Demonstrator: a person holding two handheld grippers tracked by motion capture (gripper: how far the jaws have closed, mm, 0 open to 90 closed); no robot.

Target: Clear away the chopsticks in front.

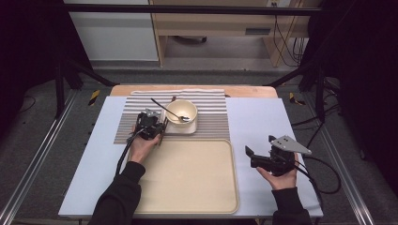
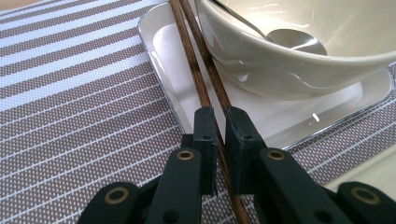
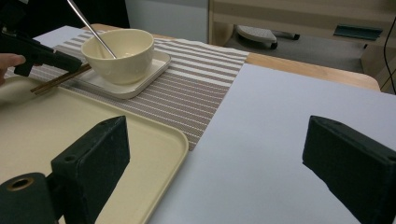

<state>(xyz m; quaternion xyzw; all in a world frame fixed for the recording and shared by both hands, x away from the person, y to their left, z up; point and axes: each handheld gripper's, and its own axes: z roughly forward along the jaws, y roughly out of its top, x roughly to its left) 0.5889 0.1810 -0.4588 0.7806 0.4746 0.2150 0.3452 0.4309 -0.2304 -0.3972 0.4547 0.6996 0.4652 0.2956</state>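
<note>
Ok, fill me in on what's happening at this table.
A person works with a gripper in each hand. The left gripper has closed on a pair of wooden chopsticks that lie on the white square plate, beside the cream bowl with a spoon in it. The right gripper waits open above the pale sheet, right of the beige tray.

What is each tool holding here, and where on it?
Left tool pinches the wooden chopsticks near their lower end, beside the bowl. Right tool is open, holding nothing.
</note>
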